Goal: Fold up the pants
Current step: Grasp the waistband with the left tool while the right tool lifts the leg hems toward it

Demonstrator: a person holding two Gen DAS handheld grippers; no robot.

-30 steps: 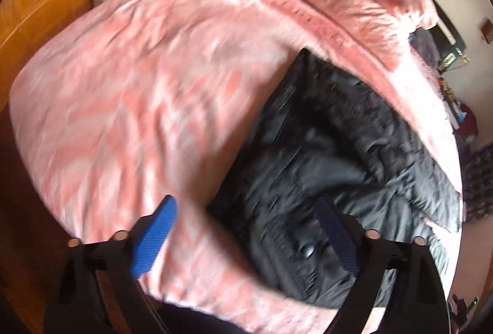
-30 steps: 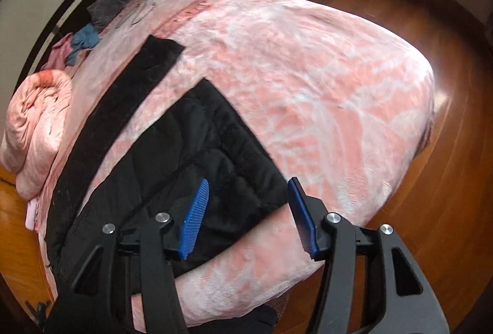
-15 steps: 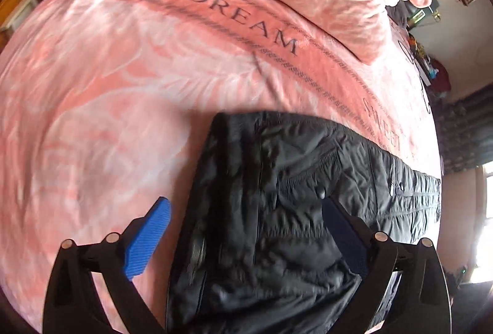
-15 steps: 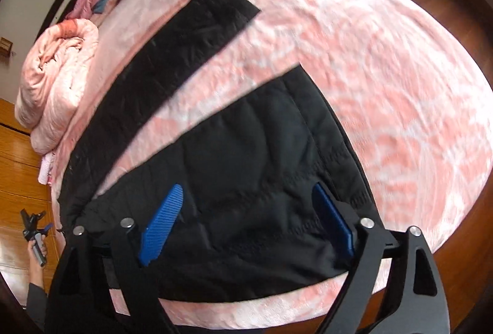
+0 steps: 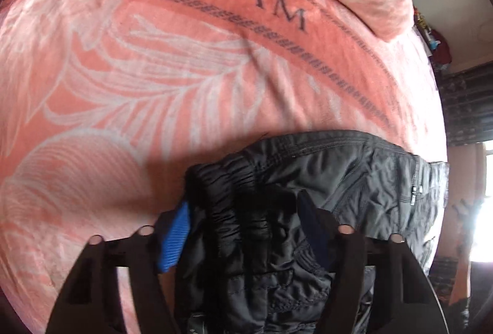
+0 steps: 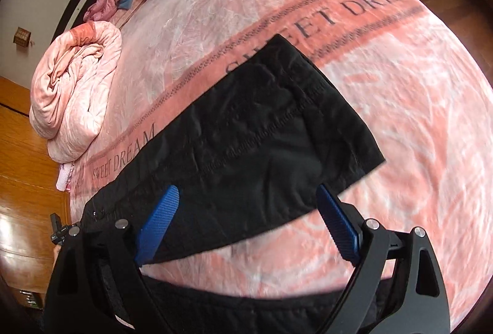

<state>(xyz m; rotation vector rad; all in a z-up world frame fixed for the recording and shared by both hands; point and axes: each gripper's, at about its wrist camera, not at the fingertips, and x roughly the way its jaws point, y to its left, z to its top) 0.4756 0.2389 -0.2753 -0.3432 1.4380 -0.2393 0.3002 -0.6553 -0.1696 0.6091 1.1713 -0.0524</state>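
Pants [image 6: 255, 130], black quilted, lie on pink "SWEET DREAM" blanket [image 6: 400, 106] covering the bed. Left tongs [image 5: 243, 229] pinch the bunched elastic waistband [image 5: 228, 195] at near edge. Right tongs [image 6: 246, 213] spread wide, hovering over a pant leg near its hem, w/ nothing gripped. Rolled pink duvet [image 6: 74, 93] far left.
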